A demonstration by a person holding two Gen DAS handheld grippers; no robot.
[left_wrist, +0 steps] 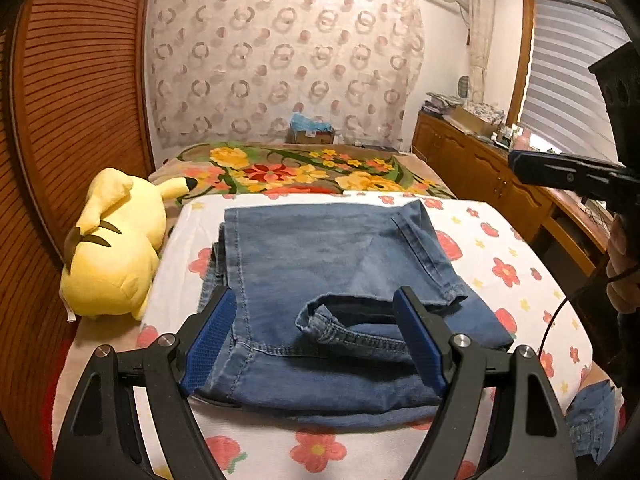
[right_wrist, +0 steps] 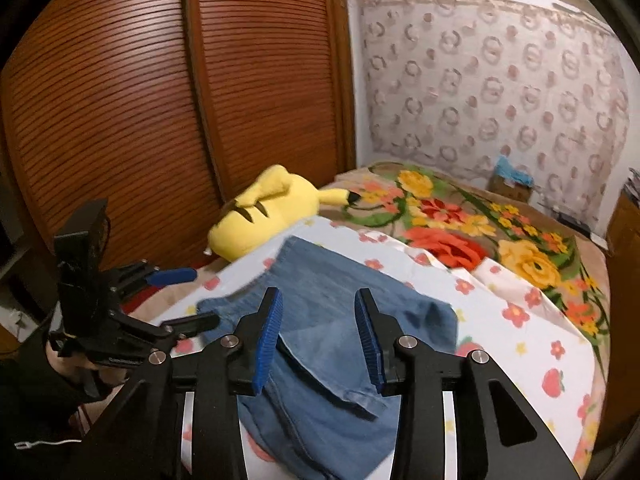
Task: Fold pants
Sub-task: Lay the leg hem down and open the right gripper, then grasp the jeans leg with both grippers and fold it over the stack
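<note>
Left wrist view is showing the yellow plush toy (left_wrist: 116, 248) lying left of the folded pants (left_wrist: 332, 276) on the floral sheet (left_wrist: 520, 264); the left gripper (left_wrist: 316, 340) is hovering, fingers apart, empty. The right gripper (right_wrist: 318, 340) is standing parted, gripping nothing.

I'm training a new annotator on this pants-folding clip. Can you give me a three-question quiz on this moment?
1. True or false: the jeans lie folded on the flowered sheet.
2. What lies beside the sheet, next to the wooden doors? A) pillow B) yellow plush toy C) box
3. Is cloth gripped by the left gripper or the right gripper?

Key: 1. True. 2. B, the yellow plush toy. 3. Neither; both stand open over the jeans, pads pressing nothing.
</note>
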